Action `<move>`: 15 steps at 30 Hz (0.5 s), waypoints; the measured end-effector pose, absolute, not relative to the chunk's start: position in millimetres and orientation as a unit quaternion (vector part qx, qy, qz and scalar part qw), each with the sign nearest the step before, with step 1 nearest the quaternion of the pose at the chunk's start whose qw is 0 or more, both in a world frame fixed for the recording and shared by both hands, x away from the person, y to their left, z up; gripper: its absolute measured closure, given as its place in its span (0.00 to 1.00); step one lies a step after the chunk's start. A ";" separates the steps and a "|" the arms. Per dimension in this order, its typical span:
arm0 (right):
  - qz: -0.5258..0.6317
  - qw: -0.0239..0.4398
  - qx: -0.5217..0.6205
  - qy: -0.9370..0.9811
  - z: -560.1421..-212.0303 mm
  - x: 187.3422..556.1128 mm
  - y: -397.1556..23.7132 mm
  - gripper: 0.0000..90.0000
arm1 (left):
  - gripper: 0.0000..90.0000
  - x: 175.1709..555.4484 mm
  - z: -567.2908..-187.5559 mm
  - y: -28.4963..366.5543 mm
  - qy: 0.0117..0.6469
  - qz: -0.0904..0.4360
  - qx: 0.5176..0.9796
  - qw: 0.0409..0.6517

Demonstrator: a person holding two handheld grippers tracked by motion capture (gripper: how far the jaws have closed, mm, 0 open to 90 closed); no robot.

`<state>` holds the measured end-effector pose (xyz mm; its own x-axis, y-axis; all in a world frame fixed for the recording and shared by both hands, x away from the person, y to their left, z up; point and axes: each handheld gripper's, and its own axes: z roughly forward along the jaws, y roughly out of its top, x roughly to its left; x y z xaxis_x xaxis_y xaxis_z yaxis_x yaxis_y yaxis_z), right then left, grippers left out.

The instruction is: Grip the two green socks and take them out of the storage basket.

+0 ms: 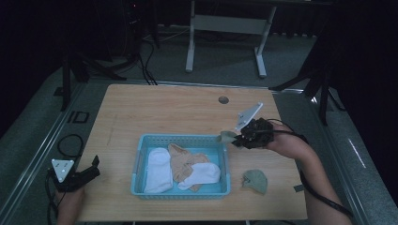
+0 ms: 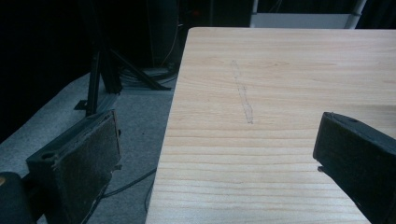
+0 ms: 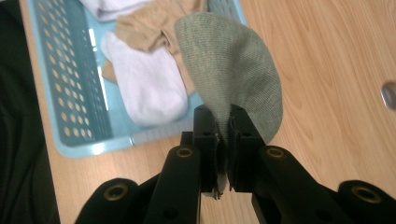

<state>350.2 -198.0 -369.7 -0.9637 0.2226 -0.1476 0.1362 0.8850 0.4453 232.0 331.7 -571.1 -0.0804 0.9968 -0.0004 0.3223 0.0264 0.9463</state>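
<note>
Grey-green sock [image 3: 238,70] pinched at one edge in the right gripper [image 3: 223,121], held above the counter [image 1: 164,112] just beside the blue basket [image 1: 139,159] of white and tan socks. Soft, light, limp knit, likely to droop; best gripped at a hem. Second grey-green sock [image 1: 256,181] lying nearby. Left gripper [image 2: 219,154] spread, idle at counter's corner.
</note>
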 end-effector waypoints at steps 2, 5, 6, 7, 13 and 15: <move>0.222 0.096 0.102 0.965 -373.0 351.7 -204.5 0.93 | 0.00 232.0 -571.1 331.7 0.598 0.427 0.552 0.394; 0.219 0.098 0.117 0.964 -382.4 355.0 -215.4 0.93 | 0.00 232.0 -571.0 331.7 0.598 0.427 0.552 0.394; 0.219 0.098 0.117 0.964 -382.4 355.0 -215.4 0.93 | 0.00 232.0 -571.0 331.7 0.598 0.427 0.552 0.394; 0.217 0.098 0.121 0.964 -384.4 355.8 -217.4 0.93 | 0.00 232.0 -571.0 331.6 0.598 0.427 0.552 0.394; 0.204 0.099 0.146 0.963 -402.0 364.1 -234.2 0.93 | 0.00 232.0 -571.0 331.6 0.598 0.427 0.552 0.394; 0.202 0.097 0.156 0.962 -408.9 367.6 -240.2 0.93 | 0.00 232.0 -571.0 331.6 0.598 0.427 0.552 0.394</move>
<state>367.6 -240.2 -408.9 -0.9325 0.3391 -0.1244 0.2605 0.8699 0.4187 232.0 331.6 -571.0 -0.0808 0.9967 -0.0004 0.3239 0.0267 0.9457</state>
